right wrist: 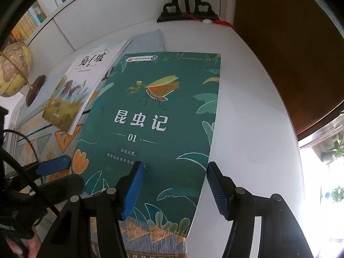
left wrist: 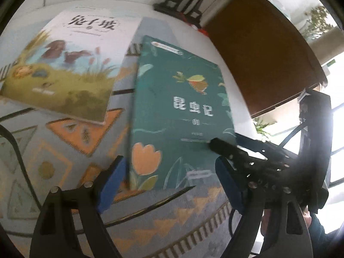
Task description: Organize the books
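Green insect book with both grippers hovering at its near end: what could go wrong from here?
1. The right gripper straddles the right edge of the green insect-cover book with open jaws; closing could crease the cover.
2. The white rabbit-cover book overlaps its far left corner and may get dragged.
3. The patterned woven mat may bunch.

The small print low on the dark green insect-cover book (left wrist: 180,116) is smeared by blur in the left wrist view. The white rabbit-cover book (right wrist: 73,94) hides part of the patterned woven mat (right wrist: 137,232). The brass-mounted globe (right wrist: 13,71) is cut off by the picture's edge.
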A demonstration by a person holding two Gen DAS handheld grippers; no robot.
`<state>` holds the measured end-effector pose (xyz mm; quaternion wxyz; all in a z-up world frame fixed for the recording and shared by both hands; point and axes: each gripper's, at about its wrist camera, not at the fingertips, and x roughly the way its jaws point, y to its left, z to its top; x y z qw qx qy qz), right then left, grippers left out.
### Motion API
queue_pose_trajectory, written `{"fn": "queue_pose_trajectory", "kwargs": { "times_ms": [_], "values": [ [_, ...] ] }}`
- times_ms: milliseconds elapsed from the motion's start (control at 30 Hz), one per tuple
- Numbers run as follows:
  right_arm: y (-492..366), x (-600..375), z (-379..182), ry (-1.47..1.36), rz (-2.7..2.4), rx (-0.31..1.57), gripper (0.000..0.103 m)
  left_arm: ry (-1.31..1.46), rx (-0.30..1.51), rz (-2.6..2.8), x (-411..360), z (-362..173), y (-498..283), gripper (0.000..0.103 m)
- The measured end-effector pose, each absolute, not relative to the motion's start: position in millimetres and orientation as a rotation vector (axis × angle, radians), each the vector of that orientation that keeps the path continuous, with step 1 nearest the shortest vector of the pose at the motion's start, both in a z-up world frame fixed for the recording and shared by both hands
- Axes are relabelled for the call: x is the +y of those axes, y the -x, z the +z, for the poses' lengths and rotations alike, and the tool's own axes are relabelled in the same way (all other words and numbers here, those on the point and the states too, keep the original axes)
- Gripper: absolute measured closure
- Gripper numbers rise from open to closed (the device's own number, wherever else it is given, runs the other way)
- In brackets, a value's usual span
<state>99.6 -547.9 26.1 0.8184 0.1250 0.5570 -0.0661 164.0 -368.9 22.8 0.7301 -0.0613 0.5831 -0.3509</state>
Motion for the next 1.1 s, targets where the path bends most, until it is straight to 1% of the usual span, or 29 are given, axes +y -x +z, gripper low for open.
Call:
{"fn": "queue_pose_trajectory", "kwargs": {
  "times_ms": [67, 167, 233, 267, 333, 367, 400, 433, 467, 500, 600, 700, 767, 867, 967, 1033, 1067, 1100],
  "values": [
    [-99, -550, 26, -0.277, -0.125, 1.186, 0.043, 0.179, 1.298, -0.78, -366, 24, -167, 0.021],
    [-95, -563, 27, -0.35, -0.106, 1.164, 0.042, 0.445, 1.328, -0.84, -344, 31, -176, 0.021],
    [-92, -573, 27, -0.428, -0.083, 1.146, 0.04, 0.623, 1.31, -0.887, -329, 39, -181, 0.021],
    [-92, -578, 27, -0.471, -0.066, 1.139, 0.039, 0.645, 1.295, -0.89, -329, 43, -182, 0.023],
    [-90, -582, 26, -0.537, -0.032, 1.126, 0.039, 0.616, 1.304, -0.878, -339, 40, -180, 0.03],
    [-90, -580, 25, -0.557, -0.014, 1.124, 0.039, 0.586, 1.332, -0.867, -349, 33, -177, 0.04],
    [-92, -578, 25, -0.565, 0.002, 1.125, 0.039, 0.563, 1.358, -0.857, -357, 26, -174, 0.053],
    [-93, -572, 24, -0.561, 0.017, 1.131, 0.039, 0.54, 1.366, -0.838, -362, 22, -173, 0.061],
    [-93, -568, 24, -0.546, 0.016, 1.134, 0.039, 0.514, 1.363, -0.811, -364, 21, -172, 0.079],
    [-94, -563, 25, -0.518, 0.008, 1.138, 0.039, 0.5, 1.353, -0.775, -365, 20, -171, 0.091],
    [-92, -562, 24, -0.531, 0.025, 1.144, 0.039, 0.608, 1.353, -0.735, -355, 20, -179, 0.093],
    [-89, -571, 21, -0.637, 0.05, 1.17, 0.039, 0.725, 1.393, -0.754, -350, 19, -189, 0.093],
    [-81, -578, 17, -0.756, 0.087, 1.171, 0.039, 0.78, 1.413, -0.772, -348, 19, -194, 0.093],
    [-65, -593, 9, -1.01, 0.158, 1.116, 0.039, 0.898, 1.457, -0.797, -346, 14, -199, 0.093],
    [-54, -602, -9, -1.242, 0.208, 1.041, 0.039, 0.949, 1.478, -0.799, -348, 14, -202, 0.093],
    [-55, -603, -15, -1.311, 0.24, 0.992, 0.039, 0.984, 1.492, -0.807, -347, 12, -203, 0.093],
    [-58, -602, -18, -1.32, 0.237, 0.975, 0.041, 0.985, 1.495, -0.806, -346, 12, -203, 0.093],
    [-61, -602, -19, -1.324, 0.228, 0.965, 0.046, 0.982, 1.495, -0.805, -345, 12, -203, 0.093]
  ]
}}
